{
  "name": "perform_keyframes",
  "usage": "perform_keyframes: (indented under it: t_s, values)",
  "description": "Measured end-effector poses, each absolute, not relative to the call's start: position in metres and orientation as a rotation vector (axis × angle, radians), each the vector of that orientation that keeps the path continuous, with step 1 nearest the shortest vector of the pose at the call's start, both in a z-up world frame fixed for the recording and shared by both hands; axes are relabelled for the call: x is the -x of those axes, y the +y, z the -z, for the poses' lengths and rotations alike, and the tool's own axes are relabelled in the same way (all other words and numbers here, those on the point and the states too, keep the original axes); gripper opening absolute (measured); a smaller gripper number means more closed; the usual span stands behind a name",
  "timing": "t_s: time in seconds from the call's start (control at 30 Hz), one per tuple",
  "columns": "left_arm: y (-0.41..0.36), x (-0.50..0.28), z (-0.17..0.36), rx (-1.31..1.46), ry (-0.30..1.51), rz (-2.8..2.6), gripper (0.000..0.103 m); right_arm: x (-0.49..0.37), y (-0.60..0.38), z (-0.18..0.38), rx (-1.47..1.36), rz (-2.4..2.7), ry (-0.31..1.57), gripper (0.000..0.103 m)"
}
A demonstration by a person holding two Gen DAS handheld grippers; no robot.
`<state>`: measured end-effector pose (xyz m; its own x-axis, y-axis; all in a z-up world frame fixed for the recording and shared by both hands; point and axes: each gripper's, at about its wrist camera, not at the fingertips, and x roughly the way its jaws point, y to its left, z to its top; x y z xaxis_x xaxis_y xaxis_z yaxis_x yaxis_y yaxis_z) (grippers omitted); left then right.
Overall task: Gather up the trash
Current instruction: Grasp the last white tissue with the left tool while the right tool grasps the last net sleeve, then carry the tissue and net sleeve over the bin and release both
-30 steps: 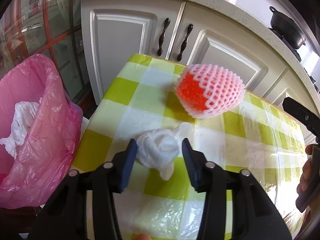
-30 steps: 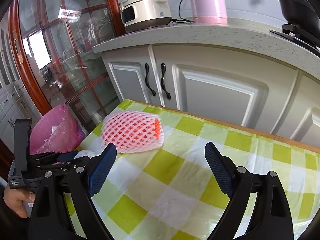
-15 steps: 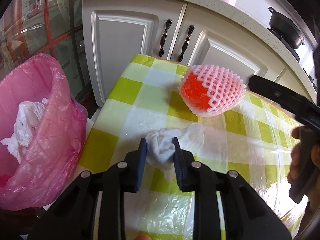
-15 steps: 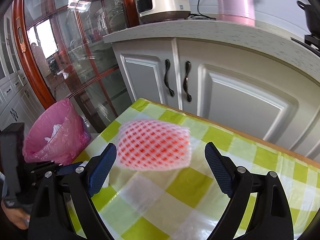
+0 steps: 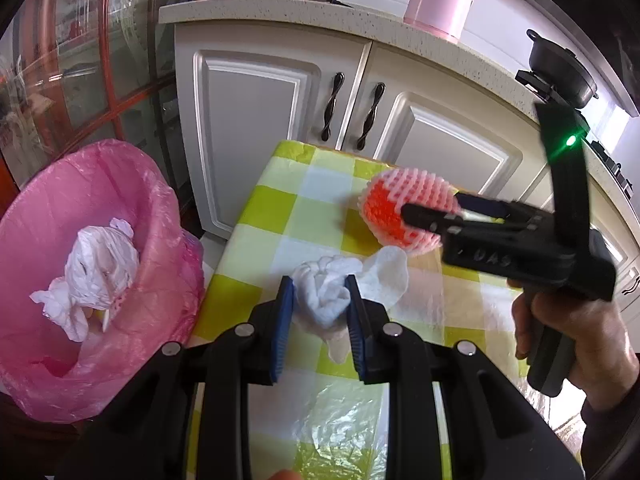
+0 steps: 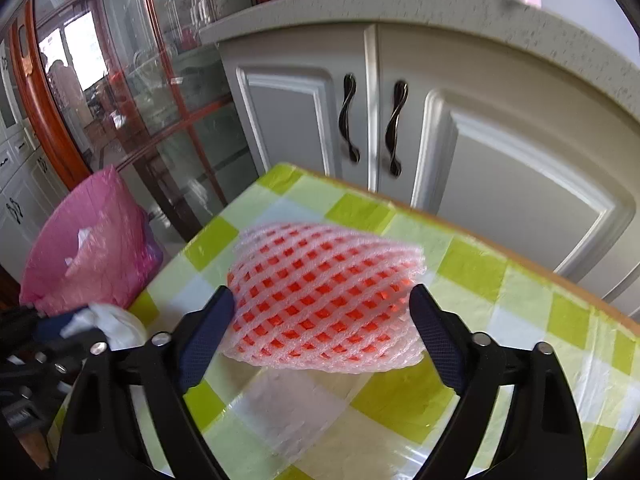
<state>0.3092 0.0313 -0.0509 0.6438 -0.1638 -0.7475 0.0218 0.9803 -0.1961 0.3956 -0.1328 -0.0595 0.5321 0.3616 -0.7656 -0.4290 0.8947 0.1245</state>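
One pink bin (image 5: 100,264) stands just past the left edge of the table (image 5: 276,216), with one white wad inside. Near that edge the left tongs (image 5: 318,312) are squeezed on one white tissue (image 5: 326,294). The right tongs (image 6: 320,328) are wide apart around one pink net ball (image 6: 320,296), with bare checked cloth to its right.

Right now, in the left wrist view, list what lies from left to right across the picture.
Pink-lined trash bin with crumpled white trash inside → left gripper shut on white tissue → foam-netted orange fruit → right gripper → the person's right hand.
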Motion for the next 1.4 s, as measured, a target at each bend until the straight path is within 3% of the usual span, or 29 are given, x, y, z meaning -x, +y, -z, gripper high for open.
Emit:
perform_keyframes:
  t_s: [0.13,0.33,0.8,1.4]
  values:
    - [0.034,-0.307,0.046,0.176,0.857,0.105,0.025,-0.395,-0.134,0.069,0.057,-0.488,0.930,0.052]
    - [0.038,-0.301,0.041,0.181,0.846,0.104,0.025,-0.385,-0.138,0.063,0.051,-0.485,0.899,0.040]
    - [0.072,-0.272,0.004,0.202,0.773,0.060,0.025,-0.350,-0.146,0.015,0.013,-0.498,0.814,0.039]
    - [0.195,-0.236,-0.047,0.217,0.675,-0.117,0.025,-0.319,-0.071,-0.049,0.045,-0.610,0.724,0.039]
